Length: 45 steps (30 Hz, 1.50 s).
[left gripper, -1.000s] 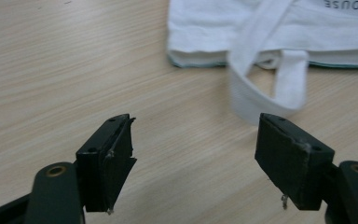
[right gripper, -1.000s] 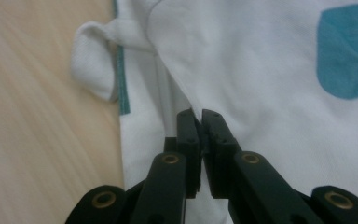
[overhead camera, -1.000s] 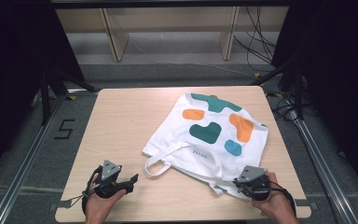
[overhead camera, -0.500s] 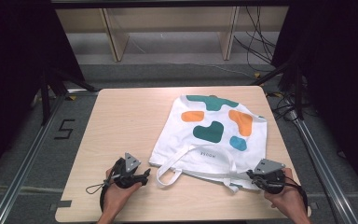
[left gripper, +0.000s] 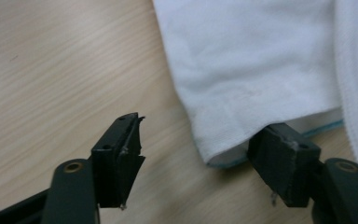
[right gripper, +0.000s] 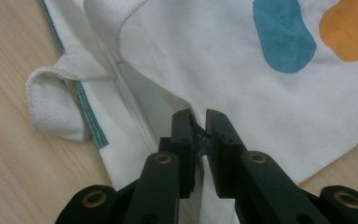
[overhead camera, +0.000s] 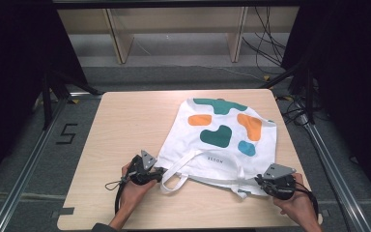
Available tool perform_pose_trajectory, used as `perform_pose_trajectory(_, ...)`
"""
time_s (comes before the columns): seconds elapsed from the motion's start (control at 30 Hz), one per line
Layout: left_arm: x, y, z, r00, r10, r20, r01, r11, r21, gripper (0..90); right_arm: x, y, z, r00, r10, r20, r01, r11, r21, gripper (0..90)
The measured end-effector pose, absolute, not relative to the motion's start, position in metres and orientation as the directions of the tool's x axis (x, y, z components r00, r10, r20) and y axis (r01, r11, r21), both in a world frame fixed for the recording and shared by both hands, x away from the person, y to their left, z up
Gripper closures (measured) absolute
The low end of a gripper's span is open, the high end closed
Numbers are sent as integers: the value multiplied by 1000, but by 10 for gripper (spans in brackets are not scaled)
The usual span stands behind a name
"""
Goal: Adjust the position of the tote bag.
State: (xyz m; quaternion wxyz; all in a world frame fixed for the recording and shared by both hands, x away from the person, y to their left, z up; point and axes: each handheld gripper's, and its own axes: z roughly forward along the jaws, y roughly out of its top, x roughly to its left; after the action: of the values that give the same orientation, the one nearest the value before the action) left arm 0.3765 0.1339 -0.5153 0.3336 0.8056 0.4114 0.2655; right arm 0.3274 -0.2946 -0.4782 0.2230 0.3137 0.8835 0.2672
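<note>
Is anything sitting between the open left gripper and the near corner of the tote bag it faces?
Nothing visible does. In the left gripper view, the left gripper has its jaws wide apart with the tote bag corner lying between them on bare table. The right gripper is shut on the tote bag at the other corner.

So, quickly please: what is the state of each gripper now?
Left gripper: open, jaws on either side of a corner of the white tote bag.
Right gripper: shut on the tote bag's fabric.
</note>
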Motion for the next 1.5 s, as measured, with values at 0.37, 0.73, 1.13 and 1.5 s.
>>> perform_pose_trajectory(0.37,391,118,-517,560,794,236,383,-501,776,540,330,-285,-490,-725,636,-264,441,723,531,653)
perform_pose_trajectory(0.73,359,126,-493,624,692,362,254,-618,744,834,329,-285,-486,-710,638,-299,412,720,558,835)
perform_pose_trajectory(1.13,281,150,-480,653,674,346,240,-617,749,800,321,-277,-481,-743,601,-293,355,726,589,837)
perform_pose_trajectory(1.5,299,137,-496,643,686,341,294,-632,717,572,329,-280,-489,-735,611,-293,385,733,561,697)
